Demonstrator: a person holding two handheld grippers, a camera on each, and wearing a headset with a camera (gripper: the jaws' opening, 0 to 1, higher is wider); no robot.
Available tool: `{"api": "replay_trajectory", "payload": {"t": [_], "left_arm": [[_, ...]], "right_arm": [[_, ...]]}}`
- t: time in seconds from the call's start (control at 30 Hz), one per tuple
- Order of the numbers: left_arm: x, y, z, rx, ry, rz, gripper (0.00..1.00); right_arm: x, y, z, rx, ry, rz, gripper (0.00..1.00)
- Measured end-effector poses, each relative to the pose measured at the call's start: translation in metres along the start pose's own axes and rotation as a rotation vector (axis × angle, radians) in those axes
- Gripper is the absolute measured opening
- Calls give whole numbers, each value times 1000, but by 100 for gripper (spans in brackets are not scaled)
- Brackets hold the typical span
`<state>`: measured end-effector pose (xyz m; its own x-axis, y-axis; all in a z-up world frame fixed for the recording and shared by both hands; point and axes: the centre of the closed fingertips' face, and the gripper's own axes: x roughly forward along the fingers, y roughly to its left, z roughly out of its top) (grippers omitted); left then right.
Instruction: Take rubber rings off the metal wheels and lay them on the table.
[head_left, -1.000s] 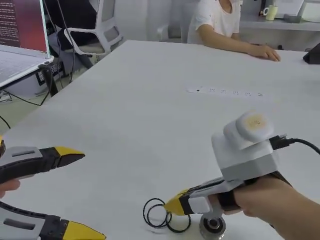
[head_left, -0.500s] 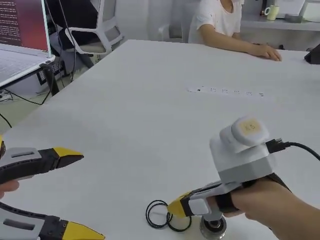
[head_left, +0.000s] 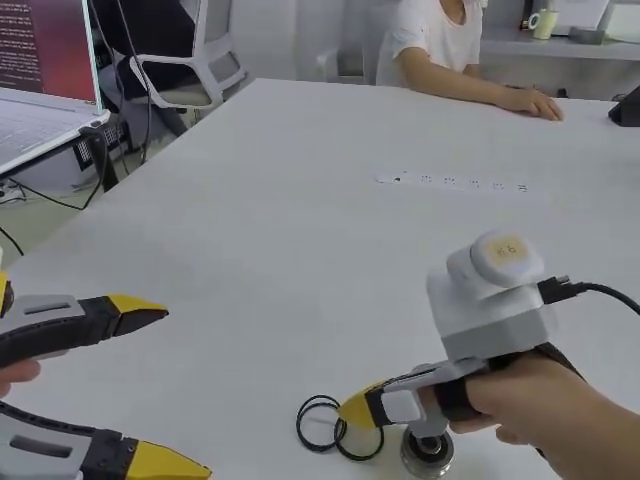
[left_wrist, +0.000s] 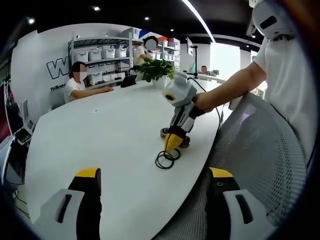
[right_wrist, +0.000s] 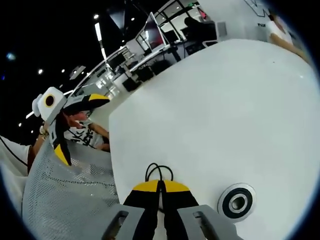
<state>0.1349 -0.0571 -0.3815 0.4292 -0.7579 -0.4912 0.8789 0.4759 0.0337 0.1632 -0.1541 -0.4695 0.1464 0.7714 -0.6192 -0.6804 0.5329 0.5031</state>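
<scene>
The left gripper (head_left: 188, 392) hangs at the near edge of the table (head_left: 300, 200) with its jaws spread wide; its own view adds a mesh chair back (left_wrist: 250, 150) under one jaw. Further on, the right gripper (head_left: 345, 410) has its jaws pressed together, tips at the loose rings (head_left: 322, 424) lying flat on the table; whether they nip one I cannot tell. The wheel (head_left: 427, 452) sits just beside, half hidden under that gripper in the head view, its round face plain in the right gripper view. A person (head_left: 430, 45) sits at the far edge.

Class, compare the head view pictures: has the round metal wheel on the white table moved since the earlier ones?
No. The round metal wheel lies in the same place as before, judged against the white power strip.
</scene>
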Motion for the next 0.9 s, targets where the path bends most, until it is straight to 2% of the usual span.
{"api": "replay_trajectory", "payload": {"t": [0.5,0.73,0.9], "left_arm": [[2,-1,0,1,4,-5,85],[3,-1,-1,-4,4,-5,85],[5,-1,-2,-9,2,-11,85]], "right_arm": [[-5,-8,2,-55,-9,-57,4],[-15,-6,7,-83,-24,-67,4],[-30,2,15,-107,-56,-63,5]]}}
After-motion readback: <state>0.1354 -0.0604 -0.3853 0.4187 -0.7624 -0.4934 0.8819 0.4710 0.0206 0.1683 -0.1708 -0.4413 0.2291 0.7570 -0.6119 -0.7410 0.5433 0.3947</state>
